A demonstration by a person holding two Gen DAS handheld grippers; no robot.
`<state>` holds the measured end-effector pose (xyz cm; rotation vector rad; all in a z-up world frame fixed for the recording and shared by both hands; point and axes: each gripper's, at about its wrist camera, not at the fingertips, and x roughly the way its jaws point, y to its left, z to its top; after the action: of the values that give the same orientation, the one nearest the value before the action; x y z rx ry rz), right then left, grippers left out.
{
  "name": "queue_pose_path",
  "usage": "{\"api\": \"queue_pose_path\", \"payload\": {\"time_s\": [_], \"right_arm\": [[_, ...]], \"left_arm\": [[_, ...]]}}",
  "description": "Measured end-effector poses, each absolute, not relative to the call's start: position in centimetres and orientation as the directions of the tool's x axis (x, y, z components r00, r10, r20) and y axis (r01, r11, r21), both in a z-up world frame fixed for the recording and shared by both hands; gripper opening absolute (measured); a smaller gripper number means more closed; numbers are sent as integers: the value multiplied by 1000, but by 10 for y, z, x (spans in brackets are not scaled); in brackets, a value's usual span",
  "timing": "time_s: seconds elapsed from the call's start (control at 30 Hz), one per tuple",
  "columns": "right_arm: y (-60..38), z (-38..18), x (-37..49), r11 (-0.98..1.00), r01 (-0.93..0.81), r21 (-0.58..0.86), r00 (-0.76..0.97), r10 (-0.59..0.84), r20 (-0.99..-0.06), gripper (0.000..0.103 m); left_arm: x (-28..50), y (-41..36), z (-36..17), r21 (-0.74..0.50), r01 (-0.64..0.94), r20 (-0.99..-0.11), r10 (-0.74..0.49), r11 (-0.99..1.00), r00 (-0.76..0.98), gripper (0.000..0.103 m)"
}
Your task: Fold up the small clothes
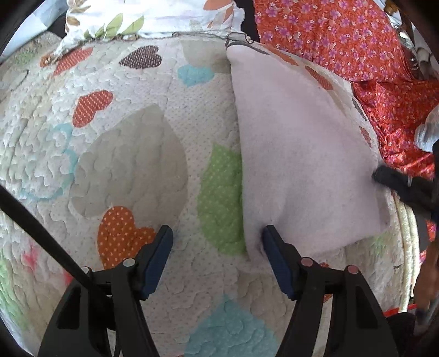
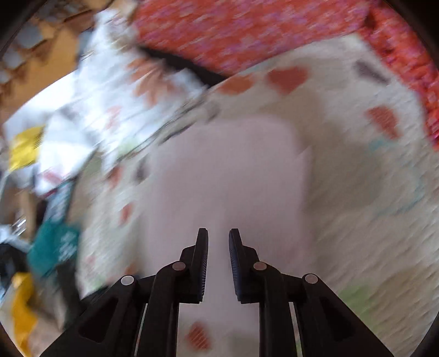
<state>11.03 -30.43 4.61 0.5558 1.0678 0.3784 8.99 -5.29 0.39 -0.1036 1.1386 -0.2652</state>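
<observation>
A pale lilac cloth [image 1: 301, 153] lies folded flat on the heart-patterned quilt [image 1: 123, 153], right of centre in the left wrist view. My left gripper [image 1: 217, 236] is open just above the quilt, and its right fingertip [image 1: 270, 237] rests at the cloth's lower left edge with nothing between the jaws. A dark, blurred gripper part [image 1: 397, 184] sits at the cloth's right edge. The right wrist view is smeared by motion. There the right gripper [image 2: 218, 233] hovers over the same cloth [image 2: 227, 175], its pads a narrow gap apart and holding nothing.
Red floral fabric [image 1: 343, 41] covers the far right, and a white leaf-print fabric [image 1: 137, 16] lies along the top. The quilt's cream corded edge [image 1: 408, 233] runs down the right. Blurred clutter, teal [image 2: 55, 247] and yellow [image 2: 24, 148], lies left of the quilt.
</observation>
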Motion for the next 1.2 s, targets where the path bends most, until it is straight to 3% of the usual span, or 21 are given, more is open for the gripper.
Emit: {"api": "queue_pose_path", "payload": {"time_s": [0.1,0.13,0.2,0.27,0.3,0.37,0.43,0.53,0.63,0.67,0.77,0.8,0.83,0.87,0.9,0.93,1.03,1.2], "right_arm": [[-299,15,100,861,17,509,374,467,-802,19],[-309,6,97,879,59,474,377,420,-826,12],[-336,-1,89,844,123,521,416,433,-799,3],[-361,3,80,832,213,511,459,377,-805,5],[-374,10,75,831,241,501,491,341,-802,8],[-390,22,72,822,249,512,548,316,-775,33],[-403,26,70,775,216,595,605,372,-704,69],[-412,13,80,694,214,687,616,451,-646,74],[-403,-4,103,672,244,699,590,469,-657,74],[-397,-11,113,665,246,705,585,478,-655,74],[-382,-16,126,661,200,723,587,510,-628,76],[-375,-15,130,658,182,731,577,530,-621,72],[-364,-17,136,647,164,745,555,563,-612,59],[-355,-18,140,651,162,741,543,568,-618,53],[-346,-18,145,669,159,726,540,556,-632,46],[-339,-15,147,683,159,713,543,542,-641,39],[-328,8,150,698,117,707,576,532,-621,31],[-311,52,137,685,-34,728,609,592,-528,30]], "left_arm": [[81,-56,4,-187,170,-875,-243,967,419,68],[81,-55,5,-195,173,-872,-251,966,420,68],[79,-48,7,-224,165,-867,-274,961,416,68],[80,-43,13,-243,160,-868,-288,957,405,68],[78,-39,18,-256,161,-860,-301,953,411,67],[78,-34,29,-300,163,-828,-341,940,444,67],[84,-30,38,-331,159,-792,-365,930,489,70],[105,-33,31,-395,138,-770,-409,908,489,83],[134,-44,2,-544,99,-751,-536,833,385,86],[137,-46,-2,-562,89,-740,-548,822,389,96],[139,-62,2,-535,119,-735,-531,836,421,98],[138,-70,3,-525,145,-741,-534,839,407,97],[138,-75,4,-529,169,-739,-550,831,389,70],[137,-81,6,-522,193,-752,-555,831,355,46],[136,-83,11,-485,202,-769,-524,851,365,43],[135,-81,20,-480,217,-759,-526,850,383,32],[132,-64,51,-504,223,-716,-548,835,433,28],[119,-32,74,-510,212,-705,-547,833,451,29]]}}
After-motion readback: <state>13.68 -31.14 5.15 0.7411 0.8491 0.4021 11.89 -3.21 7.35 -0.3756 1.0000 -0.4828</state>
